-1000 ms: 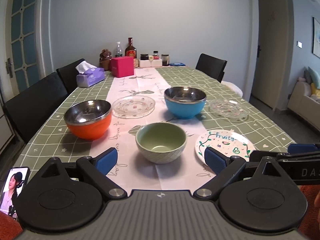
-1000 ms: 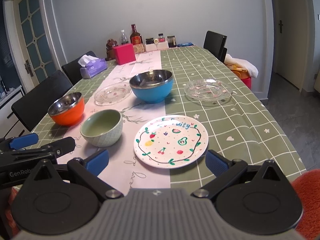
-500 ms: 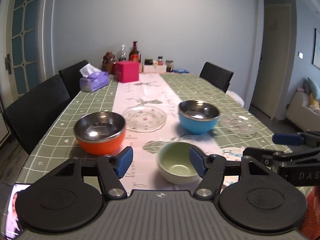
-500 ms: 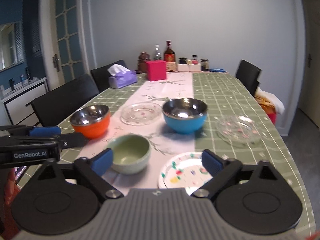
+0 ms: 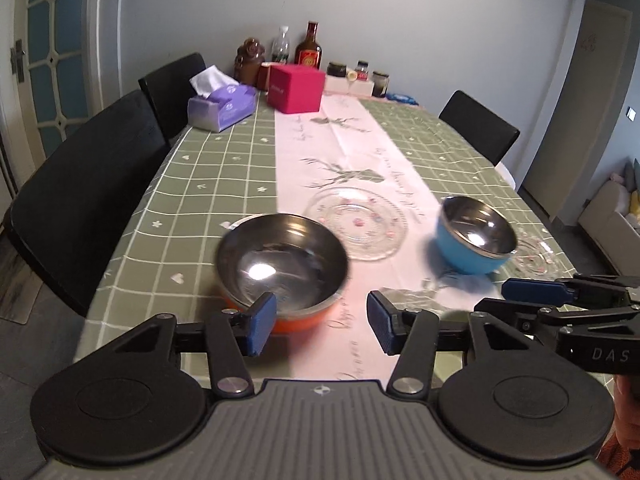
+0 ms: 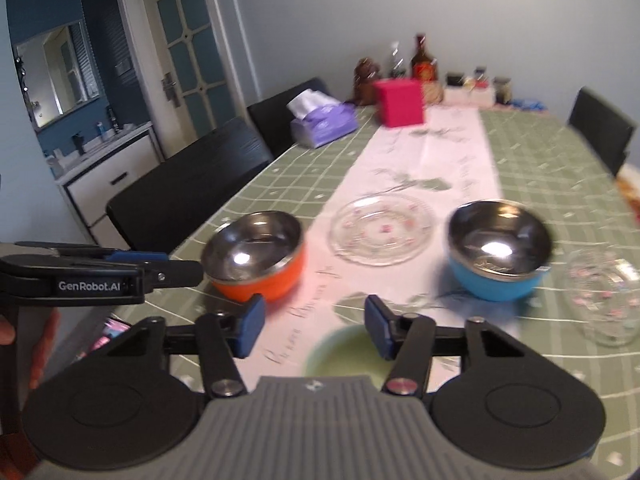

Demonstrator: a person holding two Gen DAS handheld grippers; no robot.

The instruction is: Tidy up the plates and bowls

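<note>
An orange steel-lined bowl [image 5: 280, 264] [image 6: 256, 256] sits near the table's front left. A clear glass plate [image 5: 356, 222] [image 6: 382, 228] lies behind it on the white runner. Right of that stands a blue steel-lined bowl [image 5: 474, 240] [image 6: 498, 248], with a second glass plate [image 6: 604, 296] beside it. The rim of a green bowl [image 6: 348, 352] shows just under my right gripper [image 6: 310, 326]. My left gripper [image 5: 320, 320] hovers at the orange bowl's near rim. The jaws of both grippers are closing, and nothing is pressed between their blue pads.
A purple tissue box [image 5: 222, 106], a pink box [image 5: 296, 88], bottles and jars [image 5: 308, 46] stand at the table's far end. Black chairs [image 5: 80, 184] line the left side and one [image 5: 478, 128] stands at the right. A person's hand [image 6: 40, 344] shows at lower left.
Both grippers have moved forward and swung left over the table, and their jaws have narrowed. The fruit-patterned plate has dropped out of both views, and the green bowl out of the left view.
</note>
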